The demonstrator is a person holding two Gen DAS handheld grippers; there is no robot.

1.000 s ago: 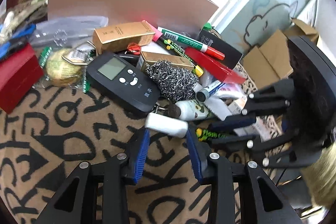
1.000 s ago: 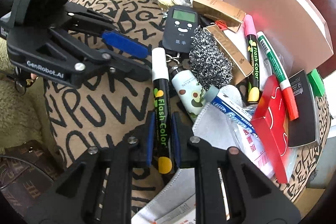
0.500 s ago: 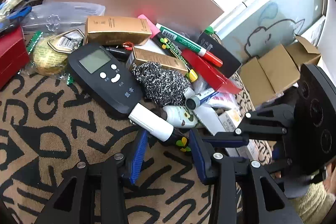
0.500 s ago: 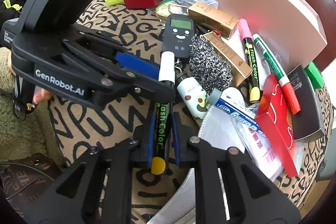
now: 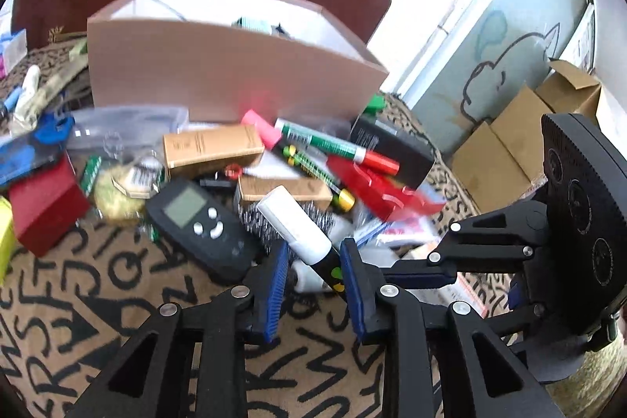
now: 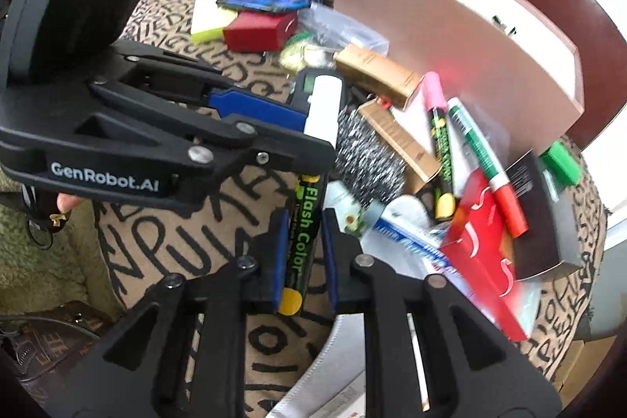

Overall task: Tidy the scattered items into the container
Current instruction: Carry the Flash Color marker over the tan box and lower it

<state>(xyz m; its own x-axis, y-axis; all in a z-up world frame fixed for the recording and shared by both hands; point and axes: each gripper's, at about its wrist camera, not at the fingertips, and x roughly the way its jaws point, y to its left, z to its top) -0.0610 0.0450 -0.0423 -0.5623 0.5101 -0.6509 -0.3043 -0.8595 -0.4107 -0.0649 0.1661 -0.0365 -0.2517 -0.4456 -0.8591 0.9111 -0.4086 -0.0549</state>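
Both my grippers pinch 1 Flash Color marker: right gripper clamped, left gripper just closing near its white cap; uneven pulling could twist it loose.

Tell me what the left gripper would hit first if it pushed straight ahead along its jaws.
The left gripper already has the white-capped marker between its jaws, so that comes first. Just beyond lies the steel wool scourer, though depth is hard to judge.

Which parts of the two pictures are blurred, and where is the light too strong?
Left wrist view: the green marker and red box are motion-smeared; the window area behind the container is overexposed. Right wrist view: the red box smears, while the Flash Color marker stays sharp.
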